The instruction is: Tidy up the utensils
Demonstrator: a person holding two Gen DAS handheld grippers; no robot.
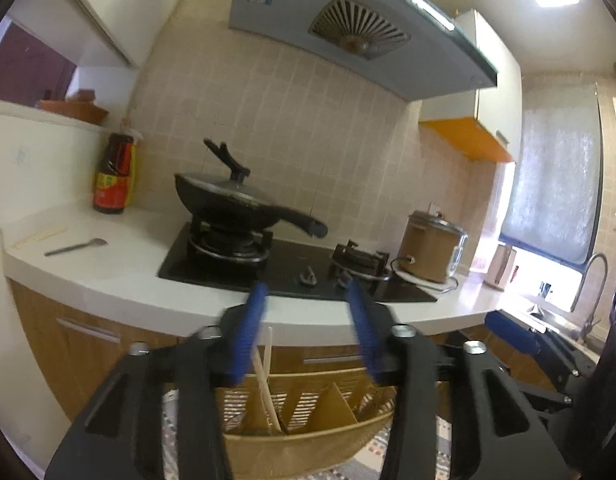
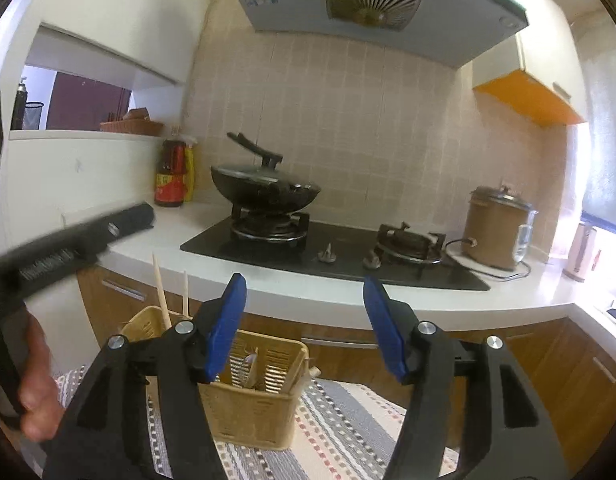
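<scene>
A yellow woven basket [image 1: 308,444] with dividers stands on a striped cloth just below my left gripper [image 1: 306,286]. That gripper is open, with nothing pressed between its blue pads. A pale chopstick [image 1: 268,376] leans in the basket's left compartment, close under the left pad. My right gripper [image 2: 304,280] is open and empty above the same basket [image 2: 252,404], where two chopsticks [image 2: 162,300] stand upright and a spoon [image 2: 250,364] lies in a nearer compartment. A metal spoon [image 1: 76,246] and a pair of chopsticks [image 1: 40,236] lie on the white counter at the left.
A black stove [image 2: 331,252] carries a lidded wok [image 2: 264,190]. A brown rice cooker [image 2: 499,232] stands at the right and a sauce bottle [image 2: 170,176] at the left. Wooden cabinet fronts [image 2: 547,368] run under the counter. A hand [image 2: 36,384] holds the left gripper's handle.
</scene>
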